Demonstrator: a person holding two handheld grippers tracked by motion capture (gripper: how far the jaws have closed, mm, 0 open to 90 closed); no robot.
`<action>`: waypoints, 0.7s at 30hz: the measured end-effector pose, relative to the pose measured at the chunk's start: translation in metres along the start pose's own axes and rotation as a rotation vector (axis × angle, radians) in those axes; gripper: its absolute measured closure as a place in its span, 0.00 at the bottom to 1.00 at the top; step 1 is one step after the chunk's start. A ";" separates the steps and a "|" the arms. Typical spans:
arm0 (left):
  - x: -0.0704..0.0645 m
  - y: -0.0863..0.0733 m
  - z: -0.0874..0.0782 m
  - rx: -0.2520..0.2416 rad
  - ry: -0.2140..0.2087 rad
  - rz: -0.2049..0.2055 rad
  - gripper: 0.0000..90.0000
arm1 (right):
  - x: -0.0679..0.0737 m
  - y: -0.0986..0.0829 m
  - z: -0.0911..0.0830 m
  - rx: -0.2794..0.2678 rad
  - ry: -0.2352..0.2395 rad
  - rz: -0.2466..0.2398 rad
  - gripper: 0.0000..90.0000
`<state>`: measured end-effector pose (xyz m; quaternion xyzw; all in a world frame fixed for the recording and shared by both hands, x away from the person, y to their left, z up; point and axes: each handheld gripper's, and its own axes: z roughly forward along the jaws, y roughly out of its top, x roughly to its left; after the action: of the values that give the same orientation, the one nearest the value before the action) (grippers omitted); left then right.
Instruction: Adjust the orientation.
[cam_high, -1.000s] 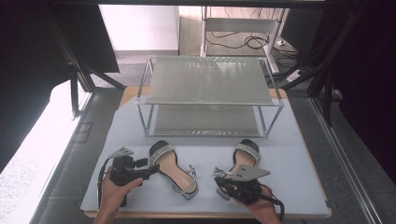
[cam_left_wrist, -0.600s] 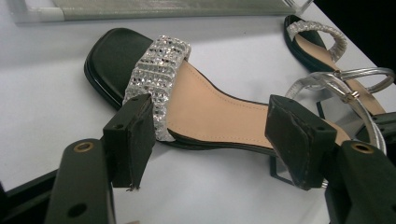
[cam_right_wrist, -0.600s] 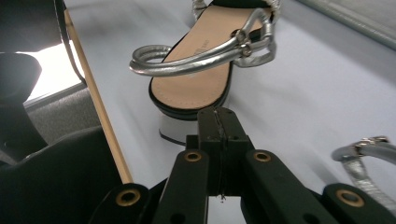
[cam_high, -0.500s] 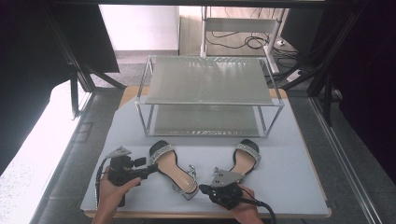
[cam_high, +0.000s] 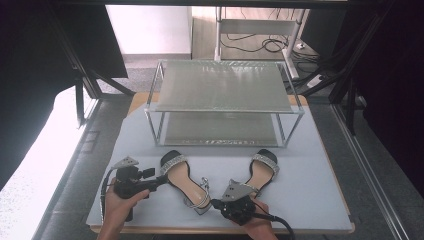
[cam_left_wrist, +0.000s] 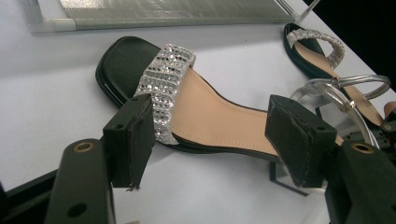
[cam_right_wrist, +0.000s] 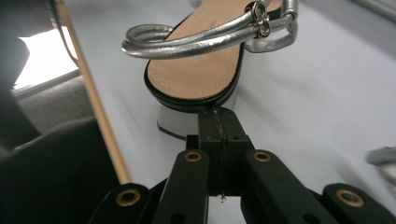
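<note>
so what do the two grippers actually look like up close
Both are black handheld tools. The left gripper has two blocky black jaws with flat pads on arms with brass-ringed holes; the right gripper has the same arms. Each carries a grey three-cornered plate and trails a black cable.

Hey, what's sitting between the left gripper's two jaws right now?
The left gripper view shows the left gripper open, with the left sandal lying across the gap between its jaws: the tan insole and an edge of the glittery toe strap.

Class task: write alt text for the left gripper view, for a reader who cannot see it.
Two open black jaws of the left gripper frame a black sandal with a sparkly toe strap, lying on a pale table. A second sandal lies beyond, near a metal rack.
</note>
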<state>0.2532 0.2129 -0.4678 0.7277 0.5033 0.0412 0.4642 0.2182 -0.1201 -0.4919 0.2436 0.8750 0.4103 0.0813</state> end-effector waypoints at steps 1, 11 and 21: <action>0.000 0.000 0.000 0.001 0.001 0.002 0.37 | 0.000 0.000 0.000 0.000 0.000 0.000 1.00; -0.002 0.003 -0.015 -0.049 0.005 -0.002 0.37 | 0.037 0.012 0.027 -0.033 0.157 -0.038 1.00; 0.006 0.004 -0.031 -0.084 0.012 -0.023 0.37 | 0.064 0.037 0.075 -0.097 0.236 -0.014 1.00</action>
<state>0.2430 0.2367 -0.4496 0.7014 0.5122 0.0612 0.4919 0.2020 -0.0174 -0.5093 0.1833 0.8593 0.4773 -0.0079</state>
